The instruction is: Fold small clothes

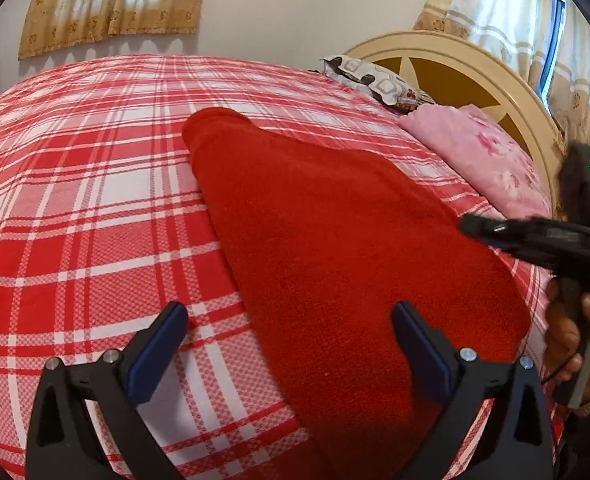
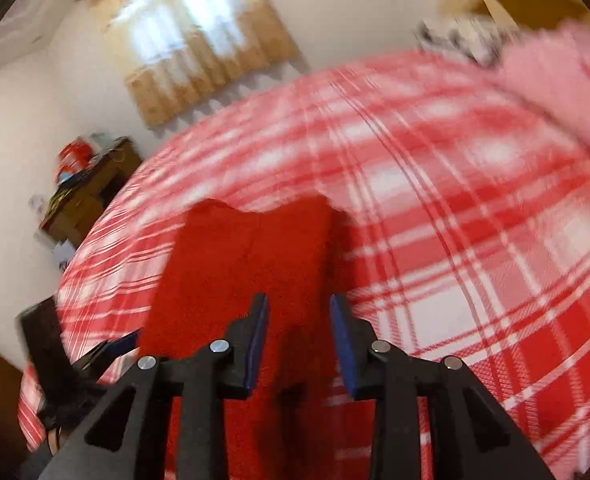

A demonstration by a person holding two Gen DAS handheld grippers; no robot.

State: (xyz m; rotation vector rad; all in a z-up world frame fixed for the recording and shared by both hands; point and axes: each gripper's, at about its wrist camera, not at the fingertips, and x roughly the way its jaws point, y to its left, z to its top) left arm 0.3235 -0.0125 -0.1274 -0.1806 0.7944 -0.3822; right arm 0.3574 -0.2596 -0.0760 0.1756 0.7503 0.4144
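A red fuzzy garment [image 1: 335,248] lies folded lengthwise on the red-and-white plaid bedspread [image 1: 75,200]. My left gripper [image 1: 291,320] is open and empty, its jaws wide apart over the garment's near left edge. The right gripper [image 1: 471,226] shows from the side at the garment's right edge. In the blurred right wrist view the garment [image 2: 239,272] stretches away from me. My right gripper [image 2: 299,312] is open with a moderate gap, hovering over the garment's right edge, holding nothing.
A pink floral blanket [image 1: 483,156] and a patterned pillow [image 1: 375,78] lie by the cream headboard [image 1: 475,76]. A brown cabinet [image 2: 91,192] with clutter stands beyond the bed's left side. Curtains [image 1: 111,4] hang on the far wall.
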